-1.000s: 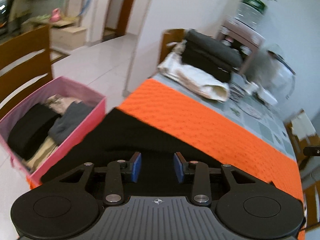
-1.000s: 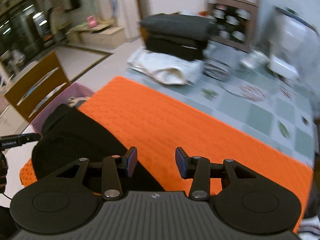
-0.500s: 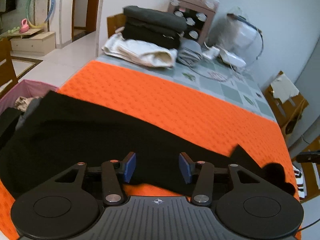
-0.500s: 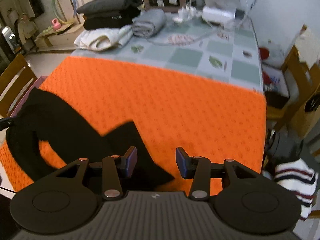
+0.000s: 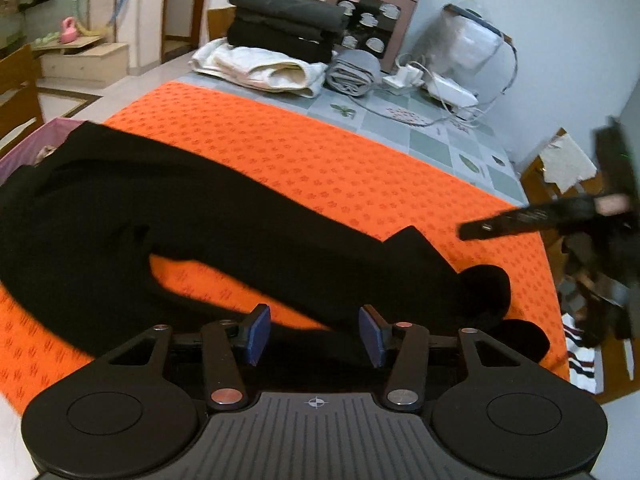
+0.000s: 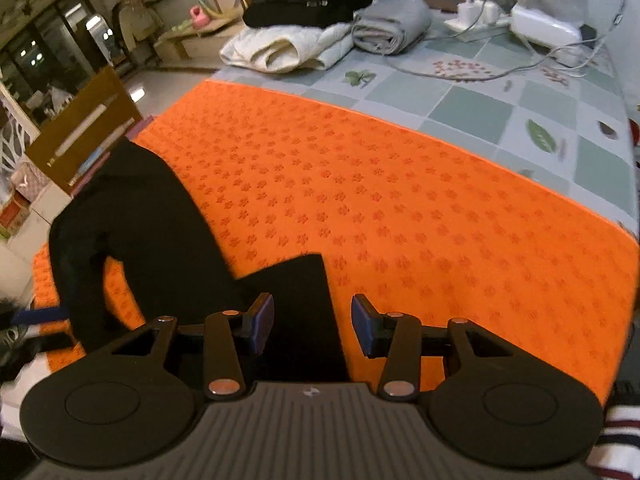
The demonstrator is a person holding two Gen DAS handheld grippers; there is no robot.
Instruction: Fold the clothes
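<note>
Lying on orange mat [image 5: 360, 160], black garment [image 5: 200, 220]; both tongs spread, nothing pinched.

The black garment [image 5: 224, 216], bunched at the orange mat's [image 5: 360, 168] left edge a second ago, now lies stretched across it beneath both grippers.

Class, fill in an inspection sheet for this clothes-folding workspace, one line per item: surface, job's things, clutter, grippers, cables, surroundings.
Surface: orange mat over a tiled tablecloth.
Job's things: black garment lying unfolded and crooked on the mat.
Clutter: folded stack, white cloth, grey roll at the far end.
Grippers: left gripper and right gripper both open above the garment, nothing held.
Cables: white cords and chargers on the far tablecloth.
Surroundings: pink bin and wooden chair beside the table.
</note>
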